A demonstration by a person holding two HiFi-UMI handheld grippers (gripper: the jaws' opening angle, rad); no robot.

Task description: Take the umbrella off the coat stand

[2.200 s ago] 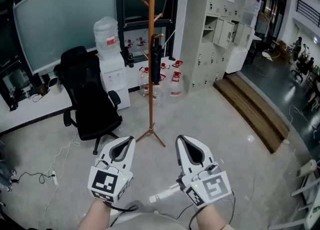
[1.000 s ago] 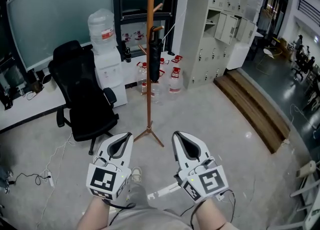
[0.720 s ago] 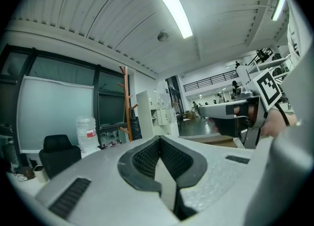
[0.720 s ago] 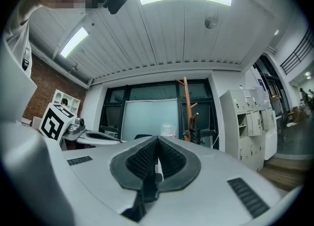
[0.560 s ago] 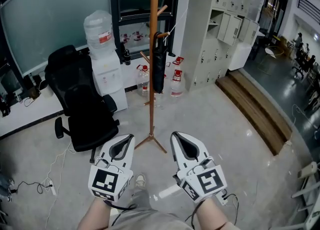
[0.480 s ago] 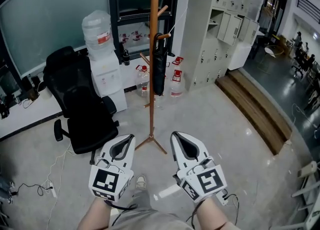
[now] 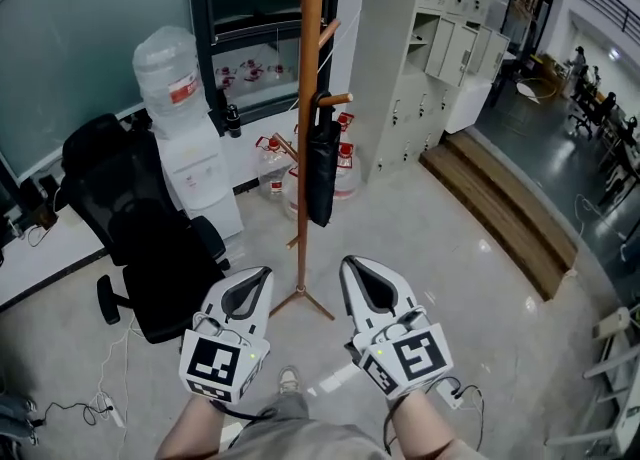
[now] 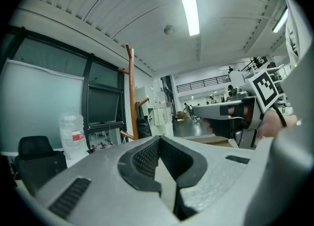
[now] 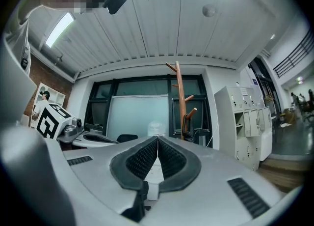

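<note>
A folded black umbrella (image 7: 320, 166) hangs by its handle from a peg on the tall wooden coat stand (image 7: 308, 78), straight ahead of me. The stand (image 8: 130, 97) and the umbrella (image 8: 143, 127) also show in the left gripper view, and the stand (image 9: 180, 103) in the right gripper view. My left gripper (image 7: 258, 276) and right gripper (image 7: 352, 266) are held side by side, level, a short way before the stand's foot. Both are shut with nothing between the jaws. Neither touches the umbrella.
A black office chair (image 7: 150, 248) stands left of the stand, with a water dispenser (image 7: 185, 138) behind it. Water jugs (image 7: 345, 170) sit on the floor behind the stand. White lockers (image 7: 430, 58) and a wooden step (image 7: 500, 213) lie to the right.
I have walked closer: the coat stand and umbrella look larger and nearer, and the chair has slid toward the left edge. Both grippers stay shut and side by side.
</note>
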